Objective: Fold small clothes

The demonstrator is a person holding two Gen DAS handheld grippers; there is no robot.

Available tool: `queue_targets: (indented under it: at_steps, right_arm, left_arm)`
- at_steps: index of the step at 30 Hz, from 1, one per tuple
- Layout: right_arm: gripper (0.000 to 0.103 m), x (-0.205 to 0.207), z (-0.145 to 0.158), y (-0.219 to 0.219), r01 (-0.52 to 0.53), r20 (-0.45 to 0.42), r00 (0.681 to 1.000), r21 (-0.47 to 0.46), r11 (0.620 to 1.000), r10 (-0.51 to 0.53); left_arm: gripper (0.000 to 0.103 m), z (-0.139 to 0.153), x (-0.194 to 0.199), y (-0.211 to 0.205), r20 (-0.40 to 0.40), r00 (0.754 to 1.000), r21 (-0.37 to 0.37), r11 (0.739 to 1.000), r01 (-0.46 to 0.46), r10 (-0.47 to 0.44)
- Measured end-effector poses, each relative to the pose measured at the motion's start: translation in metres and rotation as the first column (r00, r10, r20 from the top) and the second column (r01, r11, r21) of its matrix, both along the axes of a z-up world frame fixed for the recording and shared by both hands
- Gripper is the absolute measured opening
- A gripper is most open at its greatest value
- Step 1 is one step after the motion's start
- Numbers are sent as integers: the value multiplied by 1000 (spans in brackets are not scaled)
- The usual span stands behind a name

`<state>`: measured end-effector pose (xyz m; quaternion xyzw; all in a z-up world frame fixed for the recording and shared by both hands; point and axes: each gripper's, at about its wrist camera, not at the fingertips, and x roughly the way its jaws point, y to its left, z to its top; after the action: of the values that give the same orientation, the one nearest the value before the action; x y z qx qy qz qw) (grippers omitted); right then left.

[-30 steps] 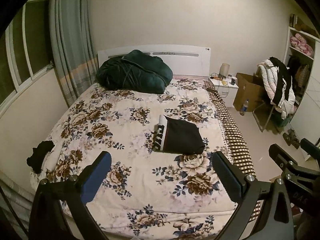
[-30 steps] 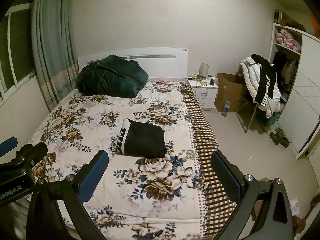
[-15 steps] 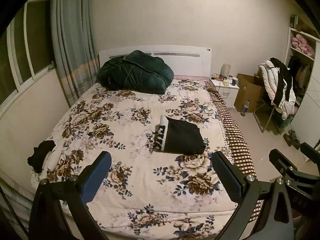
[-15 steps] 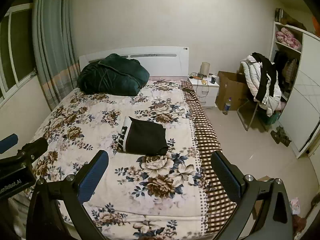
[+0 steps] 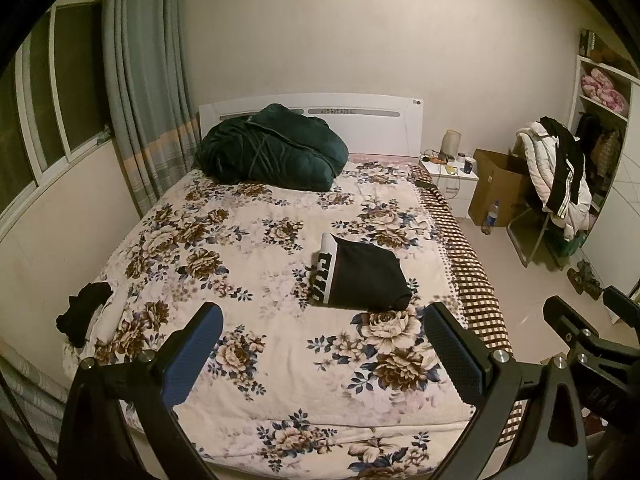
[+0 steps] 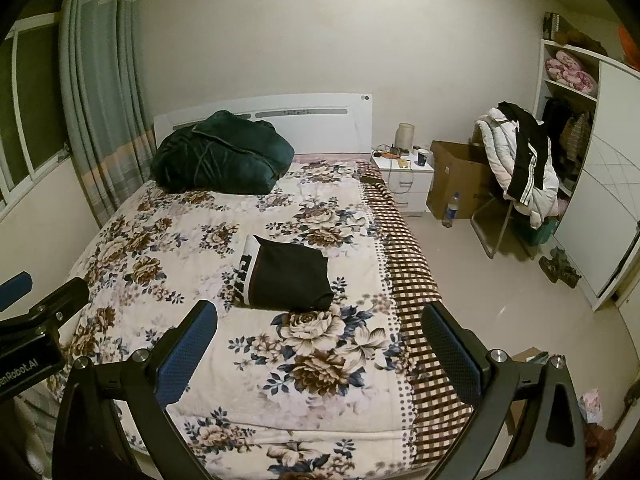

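The shorts (image 5: pixel 362 278) lie folded flat on the flowered bedspread (image 5: pixel 240 264), toward the bed's right side, beyond both tools. The left tool (image 5: pixel 320 350) and right tool (image 6: pixel 320 346) hang spread wide and empty above the foot of the bed. Soft and light, the cloth will likely sag unless pinched at the white lettered waistband or a corner. Farther left, a small black garment (image 5: pixel 82 312) sits crumpled at the edge, its shape unreadable. A dark green quilt (image 5: pixel 272 148) is heaped at the headboard.
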<state>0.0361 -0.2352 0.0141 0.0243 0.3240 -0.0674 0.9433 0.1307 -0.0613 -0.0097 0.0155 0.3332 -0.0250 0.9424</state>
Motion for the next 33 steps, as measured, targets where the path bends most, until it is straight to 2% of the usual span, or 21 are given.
queue_targets:
  at_steps: [33]
  right_arm:
    - [103,-1,2,0,4,8,1000,2,1000,-4]
  left_arm:
    - [103,4,-4,0,7,1000,2,1000,-8,8]
